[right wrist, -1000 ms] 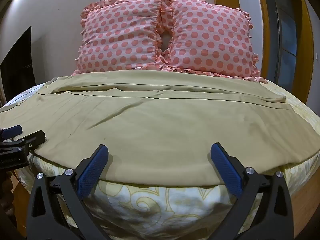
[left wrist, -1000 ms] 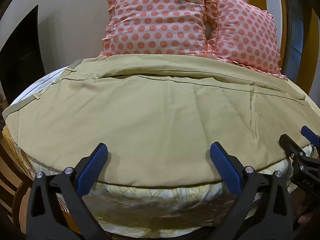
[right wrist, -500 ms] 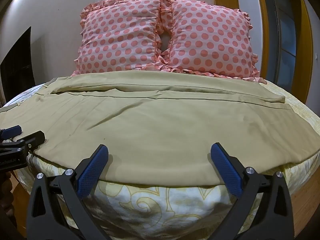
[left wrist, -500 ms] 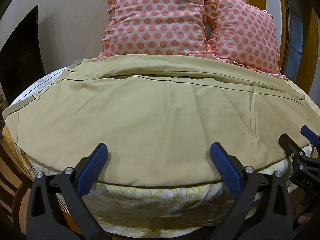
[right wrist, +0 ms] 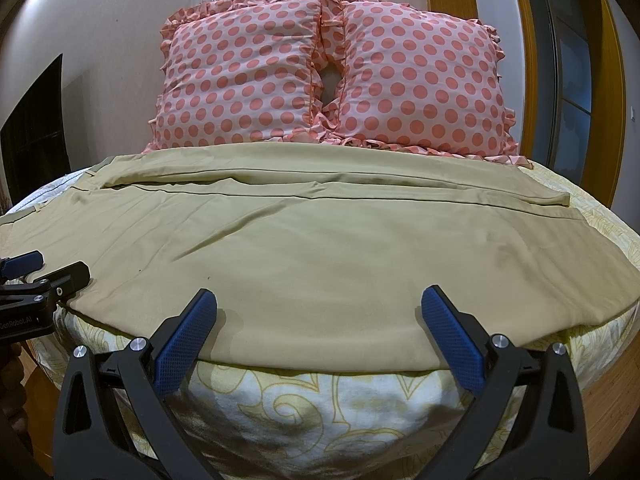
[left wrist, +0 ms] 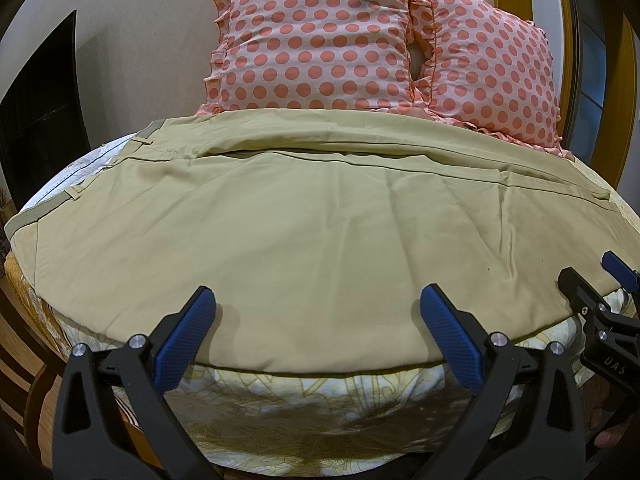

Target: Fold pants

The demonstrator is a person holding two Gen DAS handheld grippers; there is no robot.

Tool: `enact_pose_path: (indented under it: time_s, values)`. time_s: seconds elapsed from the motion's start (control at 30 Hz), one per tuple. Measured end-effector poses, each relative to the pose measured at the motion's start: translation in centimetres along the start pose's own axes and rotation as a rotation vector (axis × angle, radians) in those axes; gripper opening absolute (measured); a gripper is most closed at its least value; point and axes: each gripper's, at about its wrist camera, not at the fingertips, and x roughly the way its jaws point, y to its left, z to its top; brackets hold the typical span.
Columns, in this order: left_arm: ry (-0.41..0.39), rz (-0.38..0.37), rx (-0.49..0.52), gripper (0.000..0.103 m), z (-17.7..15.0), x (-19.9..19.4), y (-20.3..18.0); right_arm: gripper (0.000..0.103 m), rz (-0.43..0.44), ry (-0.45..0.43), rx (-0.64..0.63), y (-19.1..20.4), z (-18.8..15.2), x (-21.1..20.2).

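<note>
Hovering spread wide and holding nothing, the left tool (left wrist: pixel 316 320) and the right tool (right wrist: pixel 318 320) sit at the near edge of the khaki pants (left wrist: pixel 304 232), their blue pads just above the cloth. Those pants lie flat across the bed (right wrist: pixel 304 412), waistband towards the left tool's side, with two polka-dot pillows (right wrist: pixel 320 80) beyond their far edge against the wall.

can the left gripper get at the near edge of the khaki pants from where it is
Probably yes: the left gripper is open, its blue-padded fingers spread over the near edge of the khaki cotton pants on the bed, with nothing between them.
</note>
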Motion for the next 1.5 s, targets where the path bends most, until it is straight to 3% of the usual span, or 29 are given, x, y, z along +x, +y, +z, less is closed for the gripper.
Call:
enact_pose_path:
  time_s: [1.17,1.23,1.33,1.43,1.5]
  values:
    - [0.002,-0.004,0.003,0.101,0.0,0.0,0.0,0.102,0.012,0.016,-0.005,0.5,-0.9,0.7]
    - [0.022,-0.02,0.008,0.101,0.3,0.0,0.2,0.102,0.047,0.057,0.028,-0.7,0.8,0.7]
    - [0.029,-0.056,-0.005,0.101,1.4,0.1,1.1,0.102,0.057,0.027,0.113,-3.7,4.5,0.7]
    - [-0.001,-0.048,-0.022,0.101,3.3,0.0,1.7,0.102,-0.014,0.018,0.201,-8.6,10.0,2.8]
    - [-0.009,-0.043,-0.031,0.101,4.8,0.5,2.0,0.102,-0.091,0.071,0.273,-12.0,12.9,6.0]
